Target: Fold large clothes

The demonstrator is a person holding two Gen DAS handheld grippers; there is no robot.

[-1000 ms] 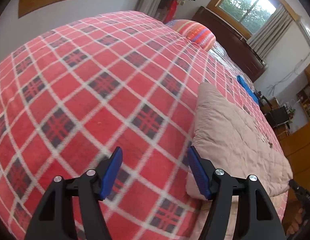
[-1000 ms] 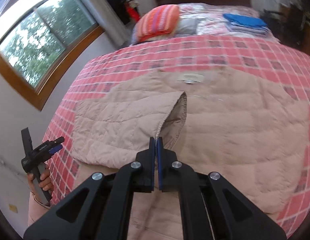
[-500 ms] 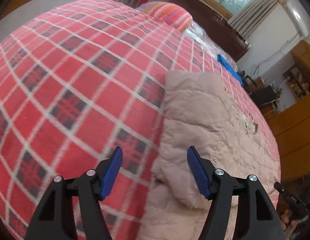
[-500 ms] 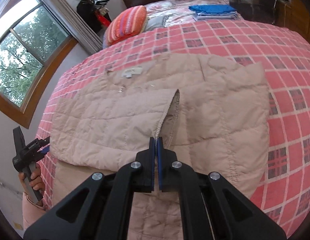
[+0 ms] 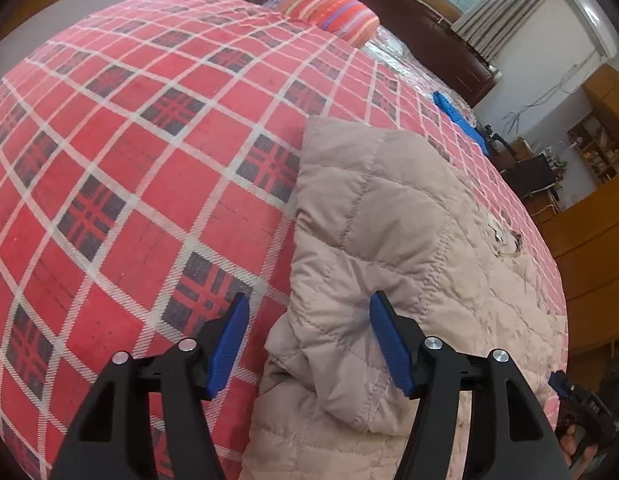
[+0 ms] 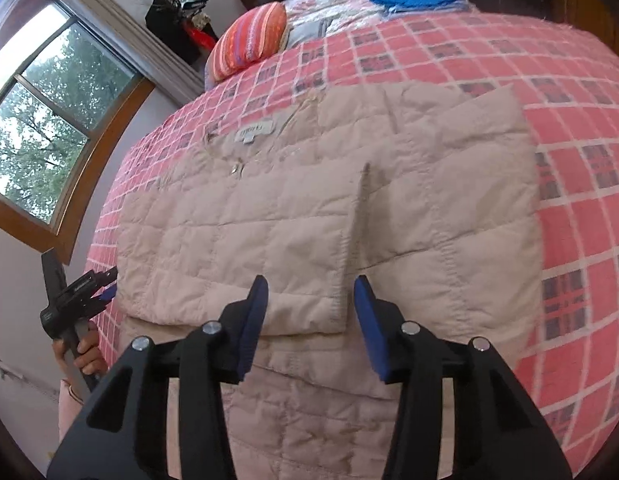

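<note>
Jacket: a beige quilted one, lying spread flat on the bed, its neck label facing up toward the pillow end.
Right gripper: its jaws are standing wide apart and gripping nothing, hanging just over the near corner of the flap that is lying folded across the jacket's middle.
Left gripper: also gaping wide and holding nothing, hovering at the jacket's bunched left edge, where a puffy lump of fabric is sitting between the blue fingers.
Feel: I'm guessing it is light, soft and springy, the padding wanting to puff back open, and the shell looking a bit slick.
Where to grab: I'd be pinching a stitched hem or seam at that bunched edge, biting through both layers, since the puffy squares look likely to slip out.
Blanket: red plaid, lying under everything.
Pillow: striped, sitting well beyond the collar.
Blue clothes: lying folded at the far end of the bed.
</note>
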